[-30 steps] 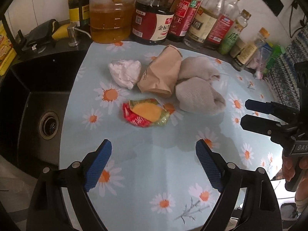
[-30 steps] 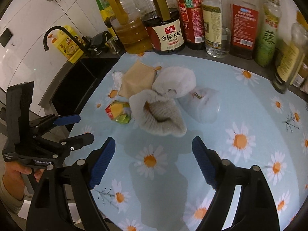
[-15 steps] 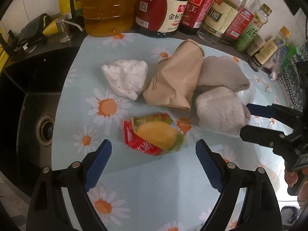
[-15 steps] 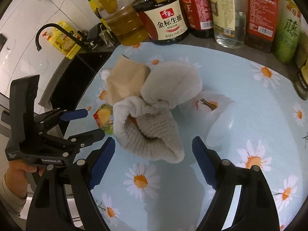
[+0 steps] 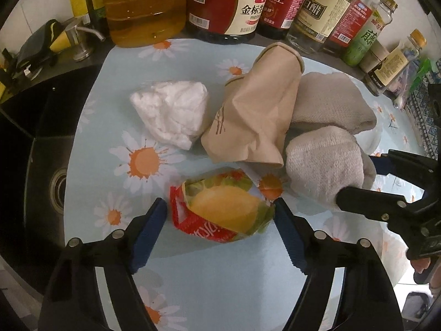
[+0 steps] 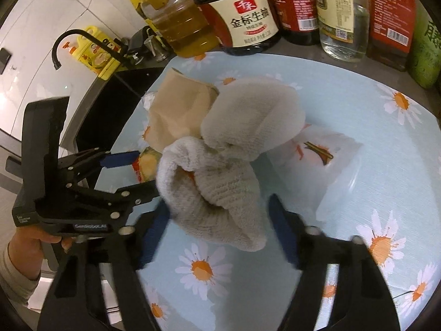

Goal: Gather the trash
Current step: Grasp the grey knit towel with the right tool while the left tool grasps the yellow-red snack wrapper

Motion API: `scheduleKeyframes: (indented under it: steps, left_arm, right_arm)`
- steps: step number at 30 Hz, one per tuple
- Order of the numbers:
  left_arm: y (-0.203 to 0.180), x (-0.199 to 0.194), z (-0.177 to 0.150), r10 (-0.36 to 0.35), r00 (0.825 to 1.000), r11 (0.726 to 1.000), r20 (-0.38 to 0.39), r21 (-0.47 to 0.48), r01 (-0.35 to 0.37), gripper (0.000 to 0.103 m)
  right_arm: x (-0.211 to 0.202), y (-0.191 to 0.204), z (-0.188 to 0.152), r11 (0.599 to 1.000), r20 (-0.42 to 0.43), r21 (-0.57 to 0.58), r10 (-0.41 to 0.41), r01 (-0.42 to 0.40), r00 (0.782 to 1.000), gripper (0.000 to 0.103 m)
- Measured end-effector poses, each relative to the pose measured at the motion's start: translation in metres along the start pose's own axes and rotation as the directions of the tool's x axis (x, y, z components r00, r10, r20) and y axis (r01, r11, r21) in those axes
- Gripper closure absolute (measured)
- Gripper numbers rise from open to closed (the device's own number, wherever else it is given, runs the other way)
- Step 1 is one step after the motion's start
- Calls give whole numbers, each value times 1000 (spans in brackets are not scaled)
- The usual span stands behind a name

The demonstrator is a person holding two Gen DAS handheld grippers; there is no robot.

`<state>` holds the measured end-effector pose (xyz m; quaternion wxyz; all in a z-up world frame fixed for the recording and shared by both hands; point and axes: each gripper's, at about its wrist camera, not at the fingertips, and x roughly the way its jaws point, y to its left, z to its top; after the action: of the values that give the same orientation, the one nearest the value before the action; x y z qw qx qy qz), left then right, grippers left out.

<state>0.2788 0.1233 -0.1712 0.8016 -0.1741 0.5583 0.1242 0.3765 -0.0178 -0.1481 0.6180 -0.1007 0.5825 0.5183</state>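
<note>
I have brought my left gripper (image 5: 220,218) forward so its open fingers straddle the snack wrapper (image 5: 222,211); my right gripper (image 6: 217,218) now flanks the grey sock (image 6: 212,193).

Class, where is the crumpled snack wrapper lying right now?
In the left wrist view, the snack wrapper lies on the daisy mat between the open left tongs, just before the paper cup.

You've got a red-and-yellow wrapper (image 5: 223,212), brown paper bag (image 5: 253,115), white tissue (image 5: 173,110), grey-beige socks (image 6: 217,182), daisy-print pale blue mat (image 5: 209,284).
</note>
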Motion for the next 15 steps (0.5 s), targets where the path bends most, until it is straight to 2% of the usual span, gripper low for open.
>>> scheduleKeyframes:
  steps: [8,15]
  left_arm:
    - [-2,-2,-1,3,1000,1000,10,23,-3,33]
    - [-4,-8,-5,-6,1000,1000,15,21,6,34]
  right_arm:
    - [-5,6,-5,1000,28,-23,-18,18,999,66]
    - [-10,11,-9,999,48,-31,-24,26,999,71]
